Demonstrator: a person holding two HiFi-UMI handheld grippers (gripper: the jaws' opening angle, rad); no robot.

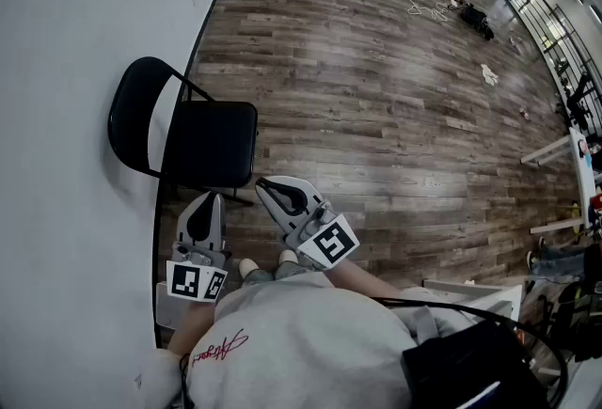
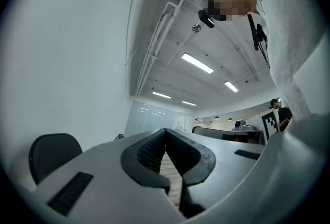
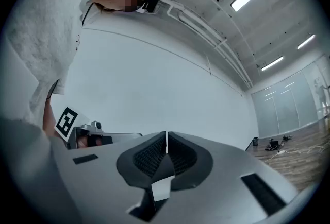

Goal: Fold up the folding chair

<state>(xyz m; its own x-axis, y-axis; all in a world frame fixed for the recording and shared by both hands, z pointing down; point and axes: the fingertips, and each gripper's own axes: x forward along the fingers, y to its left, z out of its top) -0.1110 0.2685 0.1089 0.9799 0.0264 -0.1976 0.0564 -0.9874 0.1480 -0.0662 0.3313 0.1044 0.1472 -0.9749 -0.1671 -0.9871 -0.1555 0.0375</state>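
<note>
Left gripper [image 1: 204, 206] and right gripper [image 1: 270, 188] are pressed together; only head view shows the chair [image 1: 207, 142] unfolded.

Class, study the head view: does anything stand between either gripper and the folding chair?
Nothing visible does. The chair stands open beside the wall. The left gripper and right gripper, jaws shut and empty, are near its seat's front edge with only floor around them.
</note>
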